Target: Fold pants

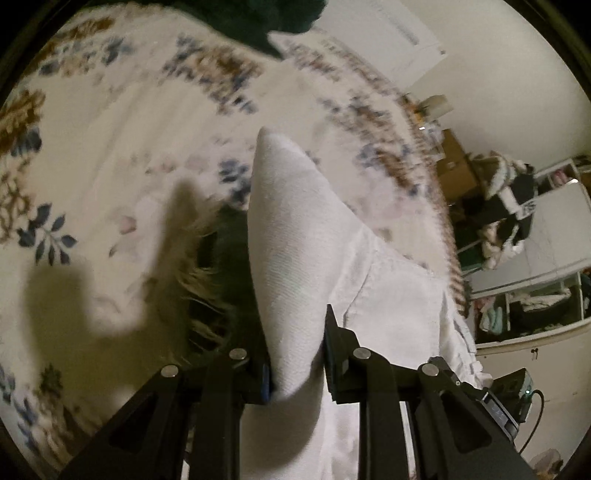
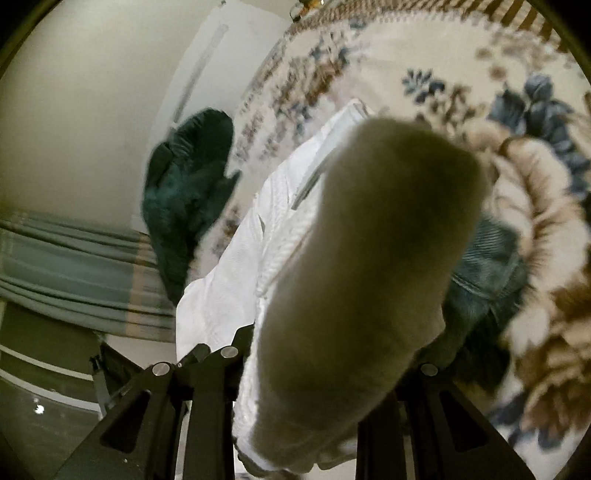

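In the left wrist view, the left tool is clamped on a fold of the white pants, the cloth pinched between its two black fingers and rising past them in a pointed, tent-like peak. The rest of the pants trails off to the right and downward, hanging over the floral bedspread that fills most of the view. Just left of the held fold lies a dark green garment with a fuzzy tan fringe, resting on the bedspread, and a second dark green heap sits at the top edge. A shadow falls across the bedspread at lower left. At the right are a white wall and open shelves stuffed with clothes. In the right wrist view, the right tool is closed on another bunch of the white pants; a shaded, blurred mass of the cloth bulges up right in front of the lens and hides the fingertips, while the lit part of the pants spreads to the left with a seam line visible. A dark green garment lies beyond it at the bedspread's edge, and a blue denim piece lies on the floral bedspread to the right. Grey-striped fabric hangs at the left below the pale wall.
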A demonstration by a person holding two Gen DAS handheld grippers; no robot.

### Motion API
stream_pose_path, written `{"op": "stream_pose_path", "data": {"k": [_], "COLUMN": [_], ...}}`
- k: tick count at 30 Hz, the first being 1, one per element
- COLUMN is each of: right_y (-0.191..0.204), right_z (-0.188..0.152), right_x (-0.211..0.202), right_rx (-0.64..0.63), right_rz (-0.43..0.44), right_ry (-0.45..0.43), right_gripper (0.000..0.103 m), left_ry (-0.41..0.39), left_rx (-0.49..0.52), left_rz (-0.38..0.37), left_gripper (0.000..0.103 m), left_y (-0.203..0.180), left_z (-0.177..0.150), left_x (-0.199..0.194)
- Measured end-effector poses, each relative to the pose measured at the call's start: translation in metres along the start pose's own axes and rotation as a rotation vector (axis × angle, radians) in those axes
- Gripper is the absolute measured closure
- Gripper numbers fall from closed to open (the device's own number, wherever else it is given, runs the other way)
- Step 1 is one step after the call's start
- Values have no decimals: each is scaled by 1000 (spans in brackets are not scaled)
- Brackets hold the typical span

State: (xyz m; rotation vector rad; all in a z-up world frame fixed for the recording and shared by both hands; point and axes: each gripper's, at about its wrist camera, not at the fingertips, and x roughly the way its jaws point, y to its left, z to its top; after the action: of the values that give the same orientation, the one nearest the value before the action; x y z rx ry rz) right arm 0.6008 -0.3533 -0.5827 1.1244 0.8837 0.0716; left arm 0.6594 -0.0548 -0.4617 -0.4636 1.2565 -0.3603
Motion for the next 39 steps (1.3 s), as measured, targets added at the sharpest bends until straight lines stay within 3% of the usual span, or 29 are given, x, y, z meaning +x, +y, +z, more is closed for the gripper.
{"op": "stream_pose_path", "data": {"k": [3,7,13,18,21,23,25,27,28,29,32,39], "right_y": [-13,-25,-33,-28,-10,-3,12,32,41,48,77,125], "right_z": [4,11,6,5,7,-1,-6,-14,-20,-24,-48,-83], "right_x": [22,14,-23,-18,-21,-31,-39,-47,-52,-58,-79,-150], "right_rx": [4,47,48,29,-39,-88,-151,-254,-298,-335,-472,-600], "right_rz": [-1,15,-43,-143,-262,-327,-381,-456,-494,-523,-634,-724], "right_ry": [39,98,27,37,38,46,43,29,23,21,-1,-107], "right_gripper": [73,68,68,68,49,38,12,7,6,6,0,0], "left_ry": [7,-6,-4,-8,-27,-45,-54,-56,-60,-78,-105,-184], "left_rx": [-39,-51,-61,-29,65,143,195,227,242,262,295,345], "left_rz": [-24,-50,-55,39,150,228,265,291,304,326,347,412], "left_gripper": [83,83,81,79,78,68,60,40,23,17,13,13], "left_y": [22,28,31,15,-8,-25,-36,-45,-50,-58,-76,-121], "left_z": [-5,-9,-10,-13,-21,-32,-43,-53,-58,-65,-77,-109], "left_x": [10,6,5,-11,-27,-39,-51,-61,-67,-76,-94,-148]}}
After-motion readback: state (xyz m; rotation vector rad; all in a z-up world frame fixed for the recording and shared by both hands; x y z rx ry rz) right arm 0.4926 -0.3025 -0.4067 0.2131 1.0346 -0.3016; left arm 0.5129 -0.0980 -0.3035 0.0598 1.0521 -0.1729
